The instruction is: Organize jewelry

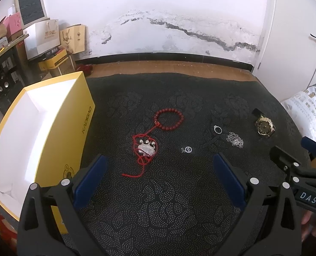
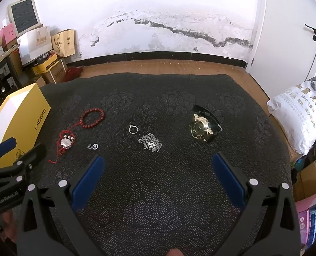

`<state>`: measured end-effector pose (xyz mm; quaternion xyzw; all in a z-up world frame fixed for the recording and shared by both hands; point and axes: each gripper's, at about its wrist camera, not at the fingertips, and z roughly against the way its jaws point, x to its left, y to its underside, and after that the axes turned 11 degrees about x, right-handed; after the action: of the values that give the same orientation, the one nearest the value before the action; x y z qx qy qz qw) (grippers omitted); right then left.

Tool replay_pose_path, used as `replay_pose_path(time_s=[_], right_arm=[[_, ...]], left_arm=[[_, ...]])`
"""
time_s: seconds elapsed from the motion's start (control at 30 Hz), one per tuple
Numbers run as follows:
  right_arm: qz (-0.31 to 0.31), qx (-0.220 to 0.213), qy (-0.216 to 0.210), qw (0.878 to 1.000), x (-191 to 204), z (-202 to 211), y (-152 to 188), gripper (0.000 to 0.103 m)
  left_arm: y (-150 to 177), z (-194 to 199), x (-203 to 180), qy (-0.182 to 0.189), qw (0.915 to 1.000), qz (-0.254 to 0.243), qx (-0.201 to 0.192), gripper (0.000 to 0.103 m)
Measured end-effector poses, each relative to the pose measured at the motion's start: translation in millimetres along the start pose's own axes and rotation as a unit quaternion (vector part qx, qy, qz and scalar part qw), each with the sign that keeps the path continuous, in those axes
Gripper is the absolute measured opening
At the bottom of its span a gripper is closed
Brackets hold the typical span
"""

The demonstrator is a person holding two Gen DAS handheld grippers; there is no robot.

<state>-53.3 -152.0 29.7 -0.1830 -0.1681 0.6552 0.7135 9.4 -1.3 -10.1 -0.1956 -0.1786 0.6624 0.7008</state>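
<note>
Jewelry lies on a dark patterned cloth (image 1: 168,202). A red bead bracelet (image 1: 169,119) (image 2: 92,118) lies next to a silver pendant on red cord (image 1: 145,148) (image 2: 66,142). A small silver charm (image 1: 187,149) (image 2: 93,146), a silver ring (image 1: 218,129) (image 2: 133,129), a silver chain (image 1: 234,140) (image 2: 150,143) and a gold watch (image 1: 264,126) (image 2: 204,125) lie to the right. An open yellow box (image 1: 57,128) (image 2: 23,117) with a white inside stands at the left. My left gripper (image 1: 160,164) is open and empty above the cloth, in front of the pendant. My right gripper (image 2: 158,162) is open and empty, in front of the chain.
The cloth covers a table (image 2: 254,89) whose far edge meets a wooden floor and a cracked white wall. Boxes and paper bags (image 1: 49,38) are stacked at the far left. A white printed bag (image 2: 296,115) sits at the right, beside a white door (image 2: 286,32).
</note>
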Motion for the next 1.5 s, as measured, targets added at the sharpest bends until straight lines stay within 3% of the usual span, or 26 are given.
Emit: replay_pose_path(time_s=[1.5], right_arm=[[-0.001, -0.004, -0.001, 1.000, -0.4, -1.1, 2.6, 0.098]], left_arm=[[2.8, -3.8, -0.8, 0.000, 1.0000, -0.003, 0.004, 0.097]])
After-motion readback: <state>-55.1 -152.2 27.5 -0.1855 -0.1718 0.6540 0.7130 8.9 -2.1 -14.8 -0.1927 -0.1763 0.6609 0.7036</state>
